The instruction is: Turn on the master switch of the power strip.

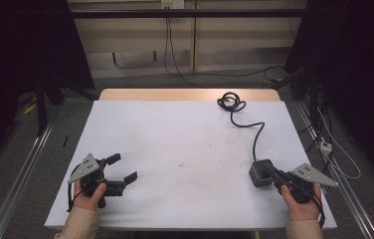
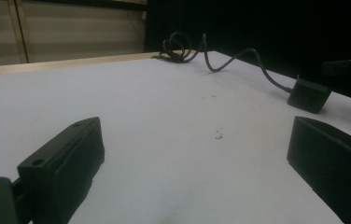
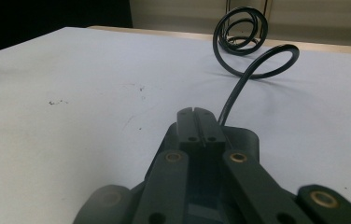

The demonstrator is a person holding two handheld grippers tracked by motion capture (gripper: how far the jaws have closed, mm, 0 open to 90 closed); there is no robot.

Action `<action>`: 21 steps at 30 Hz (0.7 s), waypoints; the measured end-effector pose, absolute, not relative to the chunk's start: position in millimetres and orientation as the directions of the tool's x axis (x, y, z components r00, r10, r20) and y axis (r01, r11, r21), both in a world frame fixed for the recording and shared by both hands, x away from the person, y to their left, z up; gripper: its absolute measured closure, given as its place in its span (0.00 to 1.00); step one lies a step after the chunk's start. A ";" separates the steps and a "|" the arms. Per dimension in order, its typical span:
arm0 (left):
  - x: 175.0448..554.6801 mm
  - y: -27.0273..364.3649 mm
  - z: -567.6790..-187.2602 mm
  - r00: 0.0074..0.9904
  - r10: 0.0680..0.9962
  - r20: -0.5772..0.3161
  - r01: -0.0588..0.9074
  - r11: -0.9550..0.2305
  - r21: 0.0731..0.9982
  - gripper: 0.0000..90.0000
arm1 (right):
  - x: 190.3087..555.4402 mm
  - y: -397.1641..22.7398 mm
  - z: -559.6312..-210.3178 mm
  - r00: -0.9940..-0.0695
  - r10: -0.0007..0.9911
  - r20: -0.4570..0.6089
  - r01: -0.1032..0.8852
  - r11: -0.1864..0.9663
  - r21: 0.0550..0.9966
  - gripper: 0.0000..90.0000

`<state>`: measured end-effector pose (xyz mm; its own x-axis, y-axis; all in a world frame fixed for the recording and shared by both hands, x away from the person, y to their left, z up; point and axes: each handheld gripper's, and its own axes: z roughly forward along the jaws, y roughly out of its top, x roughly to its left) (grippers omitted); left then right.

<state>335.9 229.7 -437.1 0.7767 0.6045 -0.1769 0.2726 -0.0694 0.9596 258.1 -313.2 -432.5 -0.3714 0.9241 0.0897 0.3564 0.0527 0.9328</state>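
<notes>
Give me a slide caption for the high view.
Right gripper shut beside a black power adapter, its cable coiling away; left gripper open on the white table.

white table [image 1: 175,134], grey floor [image 1: 21,144], wall socket [image 1: 171,4]

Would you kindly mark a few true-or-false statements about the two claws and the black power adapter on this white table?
1. The left claw has its jaws spread apart. True.
2. The right claw is wide open. False: its jaws are shut together.
3. The black box-shaped power adapter lies near the right claw. True.
4. The adapter's black cable runs straight. False: it curves and ends in a coil.
5. The white table carries a red cup. False: none is there.
</notes>
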 end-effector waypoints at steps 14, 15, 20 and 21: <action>336.2 229.4 -437.8 0.777 0.604 -0.179 0.275 -0.070 0.959 0.04 | 257.0 -318.4 -433.8 -0.368 0.926 0.088 0.364 0.056 0.930 1.00; 336.3 229.4 -437.8 0.777 0.603 -0.179 0.275 -0.070 0.959 0.04 | 256.7 -319.2 -434.0 -0.365 0.927 0.090 0.366 0.054 0.929 1.00; 336.1 229.1 -437.8 0.777 0.604 -0.179 0.276 -0.070 0.959 0.04 | 256.1 -319.5 -434.2 -0.365 0.927 0.087 0.367 0.057 0.928 1.00; 335.9 228.8 -437.8 0.776 0.604 -0.182 0.277 -0.066 0.959 0.04 | 256.0 -319.4 -434.4 -0.368 0.926 0.086 0.367 0.060 0.928 1.00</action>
<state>335.9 228.8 -437.8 0.7760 0.6038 -0.1822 0.2767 -0.0664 0.9587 256.0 -319.4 -434.4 -0.3679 0.9259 0.0857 0.3669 0.0598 0.9284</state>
